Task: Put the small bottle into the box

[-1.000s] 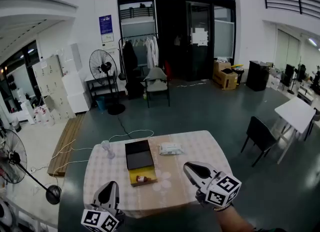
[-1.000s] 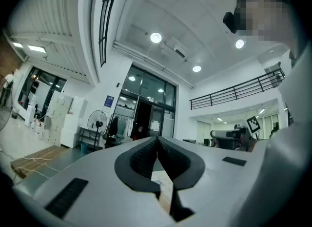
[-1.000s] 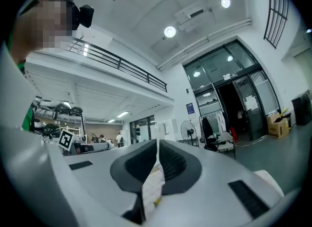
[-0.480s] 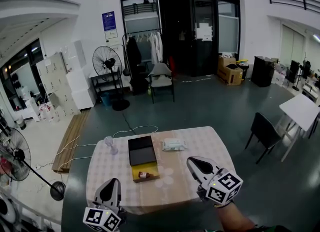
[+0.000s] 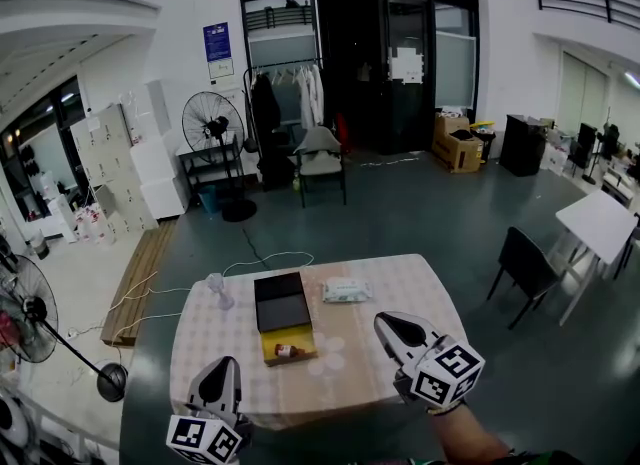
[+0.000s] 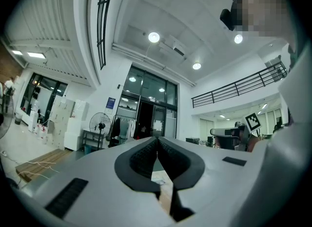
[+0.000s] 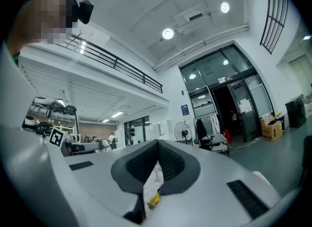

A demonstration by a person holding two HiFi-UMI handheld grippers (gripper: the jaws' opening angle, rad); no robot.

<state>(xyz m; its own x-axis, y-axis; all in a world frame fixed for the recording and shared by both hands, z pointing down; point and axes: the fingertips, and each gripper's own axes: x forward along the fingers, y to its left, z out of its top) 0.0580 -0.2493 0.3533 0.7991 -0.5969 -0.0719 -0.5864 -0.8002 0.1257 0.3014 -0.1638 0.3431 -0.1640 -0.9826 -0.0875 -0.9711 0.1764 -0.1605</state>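
The small bottle (image 5: 285, 351) already lies in the open box (image 5: 280, 303) on the table (image 5: 400, 288). The left gripper (image 5: 224, 369) and right gripper (image 5: 386, 323) hover nearby, jaws closed, holding nothing.

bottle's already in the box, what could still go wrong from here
1. The small bottle lies on its side in the open yellow box, so a knock might roll or tip it out.
2. The left claw and right claw are shut, near the front edge of the table; swinging either forward could bump the box.
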